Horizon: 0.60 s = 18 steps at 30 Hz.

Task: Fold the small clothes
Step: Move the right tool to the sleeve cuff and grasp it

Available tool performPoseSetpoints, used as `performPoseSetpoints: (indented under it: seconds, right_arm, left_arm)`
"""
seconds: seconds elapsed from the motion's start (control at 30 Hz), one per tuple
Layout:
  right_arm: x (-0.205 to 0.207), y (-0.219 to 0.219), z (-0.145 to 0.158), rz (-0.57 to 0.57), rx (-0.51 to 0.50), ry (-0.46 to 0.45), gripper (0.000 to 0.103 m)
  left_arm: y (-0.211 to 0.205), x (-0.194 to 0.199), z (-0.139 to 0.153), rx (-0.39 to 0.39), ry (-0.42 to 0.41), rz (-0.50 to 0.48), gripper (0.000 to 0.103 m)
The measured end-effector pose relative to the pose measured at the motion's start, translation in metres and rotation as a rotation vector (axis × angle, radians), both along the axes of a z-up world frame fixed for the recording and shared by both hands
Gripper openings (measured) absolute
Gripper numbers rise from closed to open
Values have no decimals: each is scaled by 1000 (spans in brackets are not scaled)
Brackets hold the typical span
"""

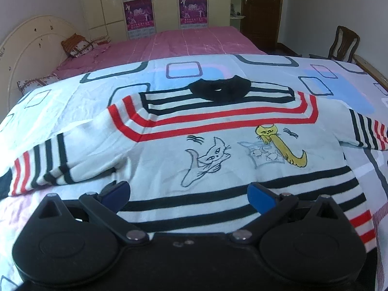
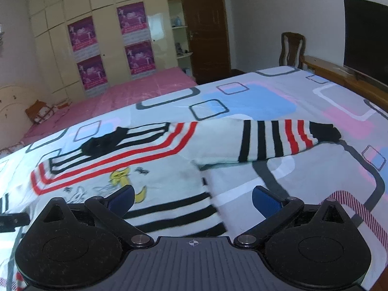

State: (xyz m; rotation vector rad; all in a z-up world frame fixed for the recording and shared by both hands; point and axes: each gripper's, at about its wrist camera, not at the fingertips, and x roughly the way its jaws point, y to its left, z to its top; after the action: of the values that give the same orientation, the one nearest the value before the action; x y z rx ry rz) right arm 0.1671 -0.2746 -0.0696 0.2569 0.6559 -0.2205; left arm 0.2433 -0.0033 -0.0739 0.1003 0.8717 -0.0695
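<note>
White knit with black and red stripes: a small child's sweater [image 1: 218,150] lies spread flat, front side up, on a bed covered by a pale sheet [image 1: 84,101] printed with rounded blue, pink and grey squares. Judging by how it lies, no fold has been made yet — both sleeves stretch out to the sides and the hem is nearest the cameras, so the whole job appears to be ahead: sleeves in, then body doubled.

The sweater has a black collar [image 1: 219,89] at the far end, angular red and black bands across the chest, and cartoon cats drawn on the front, one filled in yellow [image 1: 281,143]. The cuffs and hem carry the same stripes. The fabric looks soft and lightly rumpled.

The left gripper [image 1: 189,196] hovers over the hem, its blue-tipped fingers [image 1: 260,197] spread wide apart, holding nothing. The right gripper [image 2: 192,197] hangs over the sweater's right lower corner, beside the right sleeve [image 2: 266,140] — its fingers equally wide apart and empty. Beyond is a second bed [image 1: 189,41] in pink.
</note>
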Motion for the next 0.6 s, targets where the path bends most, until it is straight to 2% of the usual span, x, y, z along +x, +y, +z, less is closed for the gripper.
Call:
performPoseSetpoints:
  seconds: [0.27,0.4,0.43,0.47,0.5,0.6]
  right_arm:
    - [35,-83,-23,-70,10,24,102]
    - [48,-136,-38,-133,16,46,102]
    - [51,-148,-42,-149,14,54,101]
    - [53,-159,-46,-165,12,63,89]
    - [56,-171,-50,-177,16,77,84]
    - [65,-207,-67,-235,59,110,82]
  left_arm:
    - [-39,25,-21,-17,14,42,103]
    - [-65,39,-30,-3,19,23,99]
    - [-72,43,-32,2,21,18,99]
    - [-81,48,-35,5,25,14,98]
    - [-86,51,-36,6,26,13,97]
    - [-102,61,-43,12,38,14,97]
